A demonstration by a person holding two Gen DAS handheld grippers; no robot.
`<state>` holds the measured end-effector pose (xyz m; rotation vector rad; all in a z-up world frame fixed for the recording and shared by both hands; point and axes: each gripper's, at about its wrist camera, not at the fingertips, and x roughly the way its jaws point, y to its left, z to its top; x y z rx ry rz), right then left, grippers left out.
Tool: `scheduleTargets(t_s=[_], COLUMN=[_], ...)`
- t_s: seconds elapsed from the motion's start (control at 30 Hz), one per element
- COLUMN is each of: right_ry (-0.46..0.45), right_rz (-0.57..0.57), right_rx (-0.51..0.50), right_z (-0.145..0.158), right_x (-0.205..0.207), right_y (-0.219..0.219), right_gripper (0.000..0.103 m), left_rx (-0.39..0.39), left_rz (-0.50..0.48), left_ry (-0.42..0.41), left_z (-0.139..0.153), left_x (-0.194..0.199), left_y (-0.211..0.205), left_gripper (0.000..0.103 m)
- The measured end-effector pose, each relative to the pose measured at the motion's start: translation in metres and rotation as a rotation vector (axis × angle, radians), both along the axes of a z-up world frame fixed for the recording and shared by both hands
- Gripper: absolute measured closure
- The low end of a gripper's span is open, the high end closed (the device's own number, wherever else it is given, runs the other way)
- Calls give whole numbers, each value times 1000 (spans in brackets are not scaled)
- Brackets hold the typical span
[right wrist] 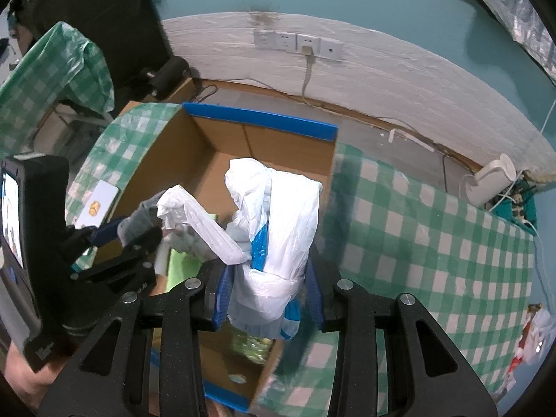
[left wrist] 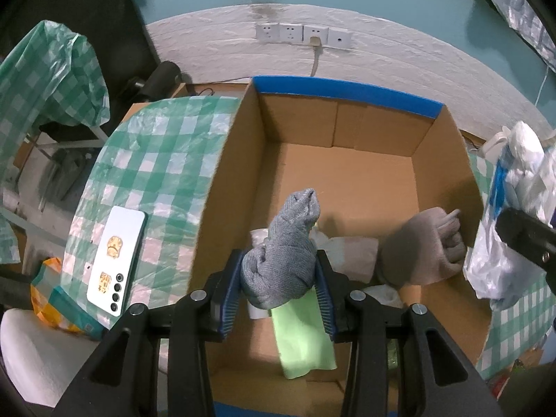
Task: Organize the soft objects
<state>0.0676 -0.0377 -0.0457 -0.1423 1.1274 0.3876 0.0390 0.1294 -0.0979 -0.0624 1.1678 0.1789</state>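
Observation:
My left gripper (left wrist: 279, 274) is shut on a rolled grey sock (left wrist: 288, 253) and holds it over the open cardboard box (left wrist: 347, 139). In the box lie a green cloth (left wrist: 302, 340), a brownish sock bundle (left wrist: 427, 250) and a pale cloth (left wrist: 354, 250). My right gripper (right wrist: 267, 292) is shut on a white and blue plastic bag (right wrist: 278, 229), held above the box's right side (right wrist: 326, 160). The bag also shows at the right edge of the left wrist view (left wrist: 514, 208). The left gripper with the grey sock shows at the left of the right wrist view (right wrist: 139, 222).
The box stands on a table with a green checked cover (right wrist: 434, 243). A white phone (left wrist: 116, 260) lies on the cover left of the box. An orange packet (left wrist: 52, 299) sits at the table's left edge. Wall sockets (left wrist: 302, 34) are behind.

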Motion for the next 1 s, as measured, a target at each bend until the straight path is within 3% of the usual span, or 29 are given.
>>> scheduleTargets(t_s=[0.2, 0.4, 0.53, 1.0], right_ry=[23, 17, -3, -43], right_rz=[-5, -36, -46, -101], right_rx=[37, 55, 61, 85], right_z=[-7, -10, -5, 13], right_x=[6, 8, 8, 3], right_y=[10, 11, 9, -21], right_gripper=[64, 47, 40, 38], left_rx=[-4, 7, 14, -20], left_rz=[12, 21, 21, -11], left_ry=[-9, -35, -47, -97], left_z=[2, 10, 16, 40], left_x=[-6, -11, -13, -29], left_y=[9, 13, 13, 0], left_gripper=[58, 34, 33, 27])
